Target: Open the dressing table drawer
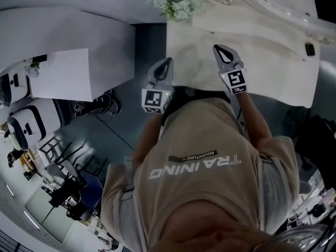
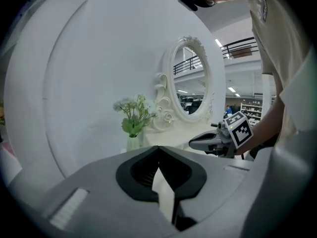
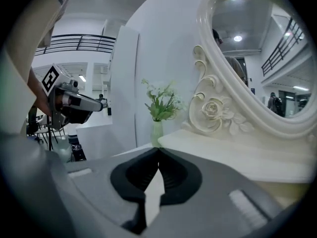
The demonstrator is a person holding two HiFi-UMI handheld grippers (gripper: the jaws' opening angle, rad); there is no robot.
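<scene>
The left gripper [image 1: 168, 61] and right gripper [image 1: 218, 48], jaws together and empty, hovered at the near edge of the dressing table [image 1: 268, 38], its top beyond their tips.

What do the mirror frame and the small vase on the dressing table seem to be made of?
Mirror frame: probably painted wood or moulded resin, matte cream, with carved roses and scrolls.
Vase: likely glass or glazed ceramic, pale green and smooth.

On dressing table [image 3: 233, 155]: flower vase [image 3: 156, 132] at L, mirror [image 3: 262, 53] at R.
</scene>
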